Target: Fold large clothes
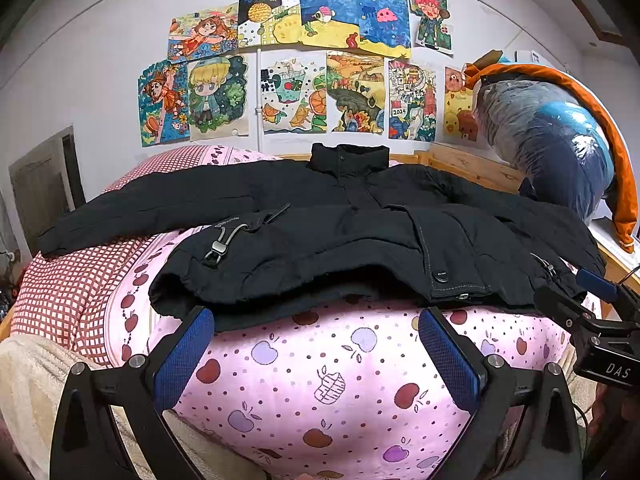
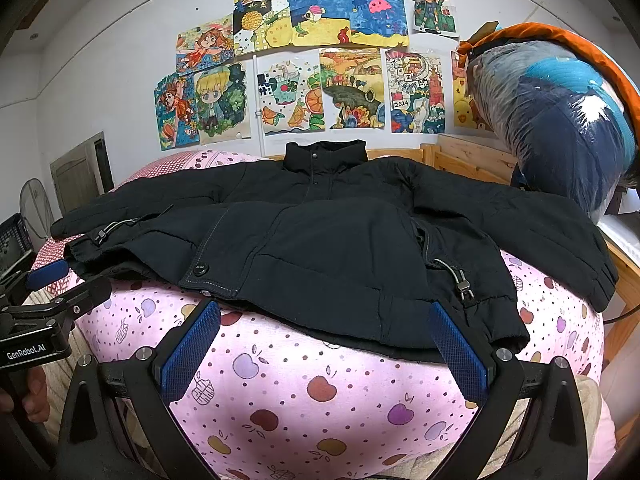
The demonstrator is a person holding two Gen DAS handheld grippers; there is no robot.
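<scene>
A large black padded jacket (image 1: 320, 232) lies front-up on a pink apple-print quilt (image 1: 320, 380), collar toward the wall, sleeves spread left and right. It also shows in the right wrist view (image 2: 332, 256). My left gripper (image 1: 316, 320) is open, its blue-padded fingers (image 1: 184, 356) just short of the jacket's hem, holding nothing. My right gripper (image 2: 324, 316) is open at the hem's right part, its pads (image 2: 456, 348) touching or just short of the cloth. The right gripper also shows at the right edge of the left wrist view (image 1: 596, 304).
A red checked pillow (image 1: 72, 300) lies left of the jacket. A plastic-wrapped bundle in an orange cover (image 1: 560, 144) stands at the back right by a wooden bed frame (image 1: 472, 168). Drawings (image 1: 304, 64) cover the wall. A cream blanket (image 1: 28, 384) lies at the near left.
</scene>
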